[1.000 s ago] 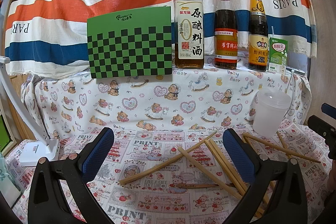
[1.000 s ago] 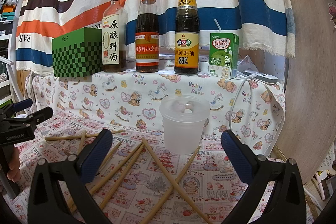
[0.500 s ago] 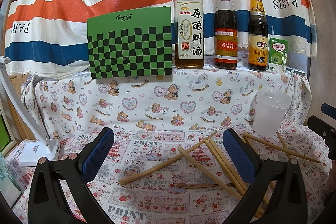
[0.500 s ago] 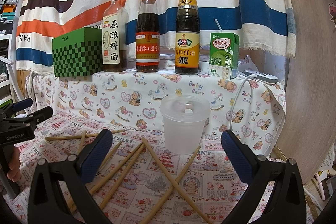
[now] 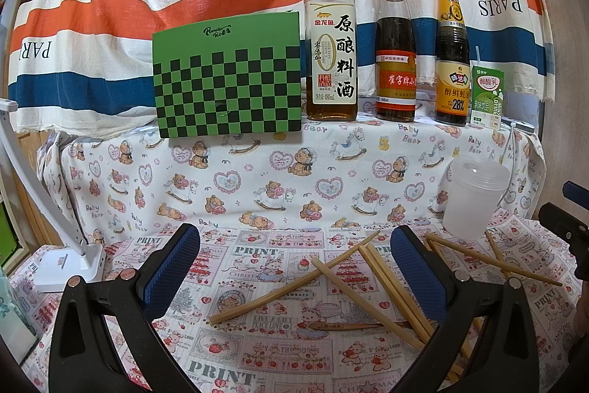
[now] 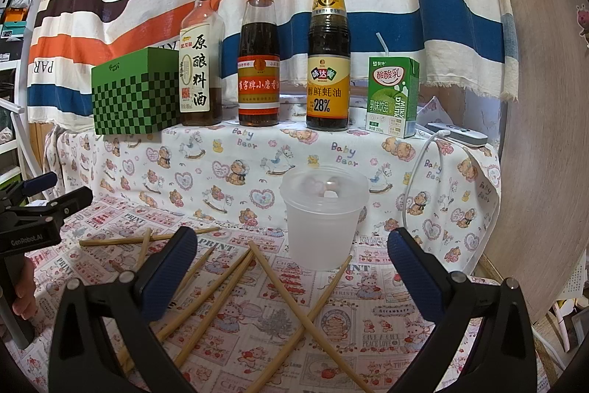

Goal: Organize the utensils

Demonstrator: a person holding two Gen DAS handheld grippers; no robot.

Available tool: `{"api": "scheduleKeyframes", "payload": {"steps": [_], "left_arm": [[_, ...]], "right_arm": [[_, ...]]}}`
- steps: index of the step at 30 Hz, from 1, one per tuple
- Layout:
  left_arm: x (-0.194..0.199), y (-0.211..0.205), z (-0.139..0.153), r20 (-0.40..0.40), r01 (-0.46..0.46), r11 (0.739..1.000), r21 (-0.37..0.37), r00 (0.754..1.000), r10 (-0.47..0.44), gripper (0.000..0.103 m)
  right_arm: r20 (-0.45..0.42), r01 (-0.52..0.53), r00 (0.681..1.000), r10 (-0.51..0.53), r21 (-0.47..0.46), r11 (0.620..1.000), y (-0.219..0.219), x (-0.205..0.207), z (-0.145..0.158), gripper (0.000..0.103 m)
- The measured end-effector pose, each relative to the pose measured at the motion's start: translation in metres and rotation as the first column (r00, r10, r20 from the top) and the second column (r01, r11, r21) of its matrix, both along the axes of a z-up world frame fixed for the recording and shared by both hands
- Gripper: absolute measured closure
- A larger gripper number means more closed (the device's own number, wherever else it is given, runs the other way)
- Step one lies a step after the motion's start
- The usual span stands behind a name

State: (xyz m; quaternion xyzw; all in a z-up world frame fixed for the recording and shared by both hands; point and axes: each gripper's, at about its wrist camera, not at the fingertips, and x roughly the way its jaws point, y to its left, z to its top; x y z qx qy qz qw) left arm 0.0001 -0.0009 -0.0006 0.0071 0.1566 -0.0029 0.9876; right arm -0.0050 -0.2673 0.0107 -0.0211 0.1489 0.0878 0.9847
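Several wooden chopsticks (image 5: 371, 293) lie scattered and crossed on the printed tablecloth; they also show in the right wrist view (image 6: 283, 286). A translucent plastic cup (image 5: 473, 197) stands upright behind them, also in the right wrist view (image 6: 324, 214), and looks empty. My left gripper (image 5: 294, 267) is open and empty, held above the cloth just left of the chopstick pile. My right gripper (image 6: 292, 267) is open and empty, in front of the cup and over the crossed chopsticks. Each gripper shows at the edge of the other's view.
A raised shelf behind holds a green checkered box (image 5: 228, 80), three sauce bottles (image 5: 395, 50) and a green drink carton (image 5: 486, 96). A white lamp base (image 5: 68, 262) stands at the left. A white cable (image 6: 416, 179) hangs at the right beside a wooden panel (image 6: 545, 135).
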Motion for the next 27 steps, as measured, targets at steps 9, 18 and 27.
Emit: {"api": "scheduleKeyframes", "payload": {"steps": [9,18,27], "left_arm": [[-0.003,-0.002,0.002,0.01,0.018,1.0,0.002,1.0,-0.018,0.0],[-0.003,-0.001,0.002,0.015,0.03,0.999,-0.013,0.999,-0.03,0.0],[0.0,-0.002,0.001,-0.011,-0.006,1.0,0.0,1.0,0.006,0.0]], "right_arm": [[0.007,0.02,1.0,-0.02,0.002,1.0,-0.001,-0.002,-0.001,0.0],[0.048,-0.003,0.999,-0.003,0.134,0.991,-0.019,-0.011,0.008,0.002],[-0.082,0.083,0.994,-0.069,0.175,0.981,-0.044,0.001,0.021,0.04]]}}
